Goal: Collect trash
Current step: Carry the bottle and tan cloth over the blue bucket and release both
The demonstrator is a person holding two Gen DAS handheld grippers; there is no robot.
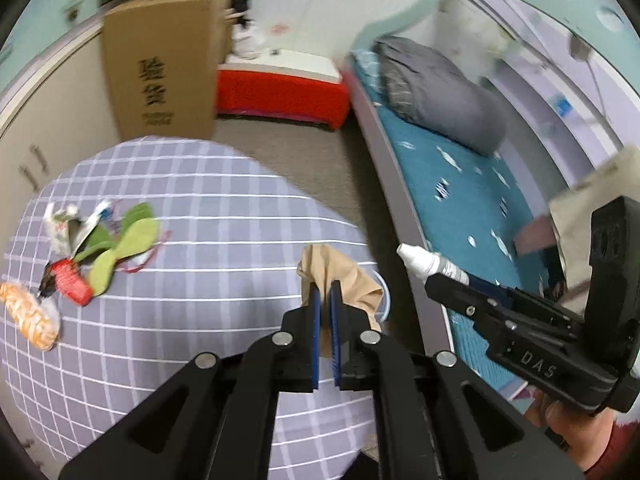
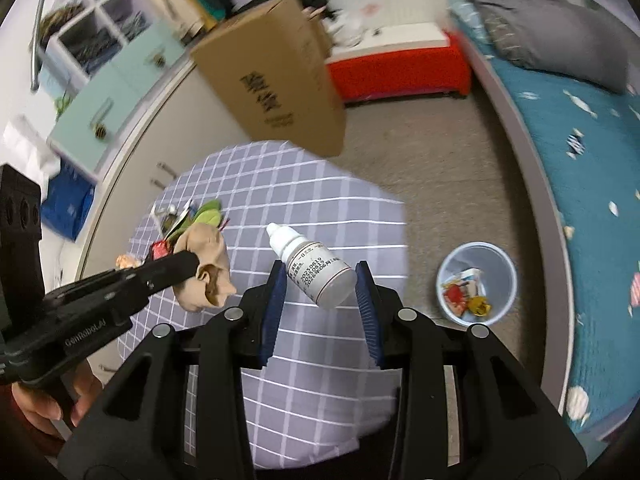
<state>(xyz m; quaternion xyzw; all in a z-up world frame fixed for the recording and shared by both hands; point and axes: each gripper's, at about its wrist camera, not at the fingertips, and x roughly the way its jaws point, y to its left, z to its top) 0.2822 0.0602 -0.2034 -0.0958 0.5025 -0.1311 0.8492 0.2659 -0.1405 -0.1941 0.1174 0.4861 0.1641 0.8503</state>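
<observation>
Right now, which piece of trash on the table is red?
The small red wrapper in the trash pile at the table's far left. It lies between the orange-patterned packet and the green leaf-shaped scraps; nothing else there is red.

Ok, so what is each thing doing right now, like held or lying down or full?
left gripper: shut on the brown paper wad.
right gripper: shut on the small white bottle, cap on, tilted.
trash bin: upright on the floor, some wrappers inside.
trash pile: lying on the checked table.
</observation>
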